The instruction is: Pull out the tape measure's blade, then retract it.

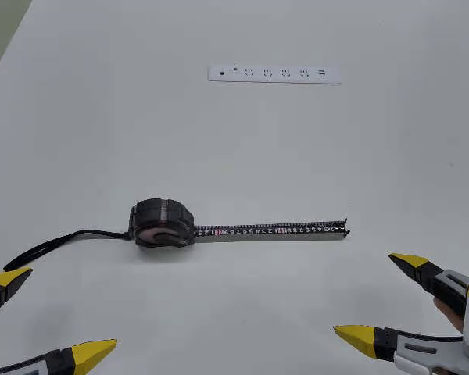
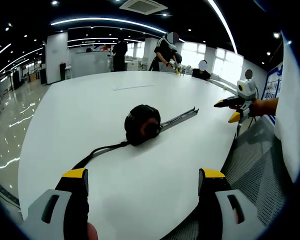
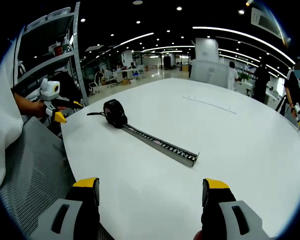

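A: Left tool [image 1: 59, 312] first: how do its jaws stand?

B: Spread wide, with nothing between them. It hovers over the near left edge of the counter [image 1: 219, 141]. The right tool [image 1: 367, 295] is the same on the near right side: jaws apart, empty, clear of everything.

A: And the tape measure [image 1: 162, 223]?

B: It lies on the counter between the two tools, a little farther from the person than either. The dark round case [image 2: 142, 125] is on its side. The blade [image 1: 270, 230] runs out of it flat along the counter toward the right tool's side and ends at the hook [image 1: 345, 228]. A black strap [image 1: 55, 244] trails from the other side of the case toward the left tool. That tool's upper tip is near the strap's end, though I can't tell whether they touch.

A: So which step is this?

B: I'd judge the pull-out done, since the blade is out and neither tool is on it. The retraction is what's left.

A: What does that call for?

B: Probably the left tool closing on the case to steady it, while the right one takes the blade near the hook and feeds it back. I can't make out whether a lock holds the blade out. If one does, it needs releasing first.

A: Anything else about?

B: A white power strip [image 1: 273, 74] farther back, well apart.
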Motion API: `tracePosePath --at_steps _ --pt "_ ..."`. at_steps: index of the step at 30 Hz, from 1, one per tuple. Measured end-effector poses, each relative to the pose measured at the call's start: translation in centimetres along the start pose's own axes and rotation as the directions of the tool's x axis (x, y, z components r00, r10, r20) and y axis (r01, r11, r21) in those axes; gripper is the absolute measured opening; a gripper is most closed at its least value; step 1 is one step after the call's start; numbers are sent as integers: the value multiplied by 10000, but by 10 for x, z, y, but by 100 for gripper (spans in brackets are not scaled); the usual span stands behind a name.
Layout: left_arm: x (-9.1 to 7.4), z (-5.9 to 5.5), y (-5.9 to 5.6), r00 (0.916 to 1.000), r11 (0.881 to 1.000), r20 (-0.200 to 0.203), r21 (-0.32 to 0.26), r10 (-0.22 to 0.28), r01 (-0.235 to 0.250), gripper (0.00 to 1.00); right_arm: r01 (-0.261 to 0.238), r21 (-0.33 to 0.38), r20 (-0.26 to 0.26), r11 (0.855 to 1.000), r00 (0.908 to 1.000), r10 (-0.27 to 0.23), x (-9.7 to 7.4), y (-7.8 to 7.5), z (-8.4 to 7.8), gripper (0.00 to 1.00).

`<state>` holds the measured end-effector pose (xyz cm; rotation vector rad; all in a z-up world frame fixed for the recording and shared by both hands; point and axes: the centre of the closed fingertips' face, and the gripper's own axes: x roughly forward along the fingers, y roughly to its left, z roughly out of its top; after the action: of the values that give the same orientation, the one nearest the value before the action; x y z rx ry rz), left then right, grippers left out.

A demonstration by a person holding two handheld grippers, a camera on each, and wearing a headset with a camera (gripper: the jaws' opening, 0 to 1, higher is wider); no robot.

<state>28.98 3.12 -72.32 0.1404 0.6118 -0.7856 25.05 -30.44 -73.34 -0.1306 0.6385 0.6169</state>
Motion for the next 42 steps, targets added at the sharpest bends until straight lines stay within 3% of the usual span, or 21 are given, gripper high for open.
tracePosePath --at_steps 18,38,42 --pt "14 9 -12 9998 9997 76 -136 -179 180 89 -48 3 -3 10000 10000 48 3 -1 0 85" --pt "48 29 -35 9974 9974 104 -76 -719 719 87 -38 -100 8 9999 10000 38 6 -6 3 85" --pt "57 34 -35 9975 9975 121 -124 -696 697 88 -53 -136 42 9999 10000 54 7 -10 6 85"
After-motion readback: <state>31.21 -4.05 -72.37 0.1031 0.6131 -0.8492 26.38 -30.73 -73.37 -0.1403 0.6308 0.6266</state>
